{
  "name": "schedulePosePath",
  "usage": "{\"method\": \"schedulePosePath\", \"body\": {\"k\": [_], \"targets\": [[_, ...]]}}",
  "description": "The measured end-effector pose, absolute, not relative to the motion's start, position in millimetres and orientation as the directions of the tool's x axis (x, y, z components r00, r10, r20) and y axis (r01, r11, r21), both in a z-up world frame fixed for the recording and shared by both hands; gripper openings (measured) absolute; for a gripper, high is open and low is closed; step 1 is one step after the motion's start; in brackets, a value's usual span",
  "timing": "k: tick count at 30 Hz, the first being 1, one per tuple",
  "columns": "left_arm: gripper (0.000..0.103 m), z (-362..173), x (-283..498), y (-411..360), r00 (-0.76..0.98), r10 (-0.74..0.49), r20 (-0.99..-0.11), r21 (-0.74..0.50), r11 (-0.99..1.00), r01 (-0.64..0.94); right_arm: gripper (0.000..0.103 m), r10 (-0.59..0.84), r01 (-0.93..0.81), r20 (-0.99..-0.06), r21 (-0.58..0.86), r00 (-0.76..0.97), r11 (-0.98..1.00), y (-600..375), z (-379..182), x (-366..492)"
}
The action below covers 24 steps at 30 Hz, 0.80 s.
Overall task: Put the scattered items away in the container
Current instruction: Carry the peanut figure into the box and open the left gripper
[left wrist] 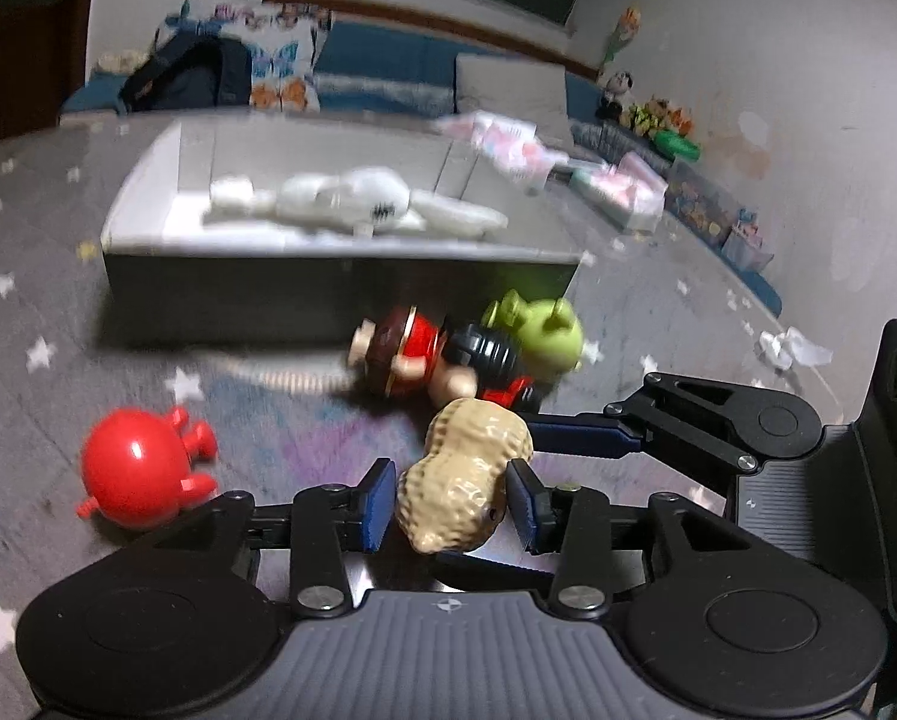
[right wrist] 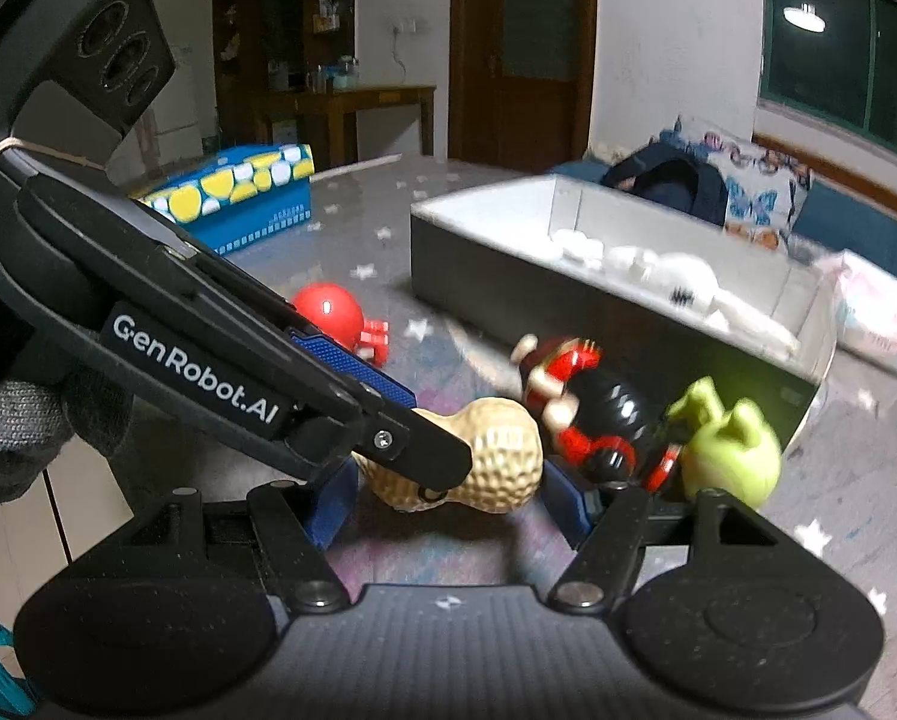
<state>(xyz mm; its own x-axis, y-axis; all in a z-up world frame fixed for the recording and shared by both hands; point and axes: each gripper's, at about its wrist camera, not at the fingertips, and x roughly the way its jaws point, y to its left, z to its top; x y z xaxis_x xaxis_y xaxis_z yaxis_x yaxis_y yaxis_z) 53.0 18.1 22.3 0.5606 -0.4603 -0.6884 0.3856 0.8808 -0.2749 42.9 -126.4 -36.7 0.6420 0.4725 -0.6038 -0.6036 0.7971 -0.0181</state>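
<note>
A tan peanut toy [left wrist: 463, 474] lies on the grey star-patterned mat. My left gripper [left wrist: 451, 507] has its blue pads on either side of the peanut's near end, closed on it. My right gripper [right wrist: 448, 495] is open around the same peanut [right wrist: 496, 456], and the left gripper's fingers [right wrist: 352, 369] cross in front of it. A red and black doll [left wrist: 442, 357], a green toy [left wrist: 538, 330] and a round red toy [left wrist: 139, 474] lie on the mat. The grey box [left wrist: 340, 294] behind them holds a white plush [left wrist: 352, 201].
A blue and yellow box [right wrist: 244, 198] stands at the far left of the mat. Pink packets [left wrist: 622, 189] and crumpled paper [left wrist: 790, 348] lie to the right. A backpack [left wrist: 184, 75] and cushions line the back wall.
</note>
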Motion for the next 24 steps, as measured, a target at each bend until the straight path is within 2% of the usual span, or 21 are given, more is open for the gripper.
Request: {"method": "schedulePosePath", "body": {"k": [9,13,20,24], "targets": [[0.044,75,81,0,0.672,-0.462,-0.578,-0.209,0.88,0.425,0.068,0.443,-0.565,-0.506,-0.109,0.74,0.818,-140,18,73],[0.044,87,112,-7,0.681,-0.478,-0.555,-0.224,0.874,0.43,0.068,0.426,-0.542,-0.487,-0.123,0.763,0.831,-148,33,100],[0.044,83,166,-20,0.661,-0.488,-0.571,-0.232,0.867,0.44,0.068,0.397,-0.518,-0.516,-0.109,0.759,0.849,-160,34,154],[0.044,69,196,-24,0.632,-0.491,-0.6,-0.252,0.866,0.433,0.068,0.389,-0.523,-0.564,-0.09,0.728,0.848,-166,25,186]]}}
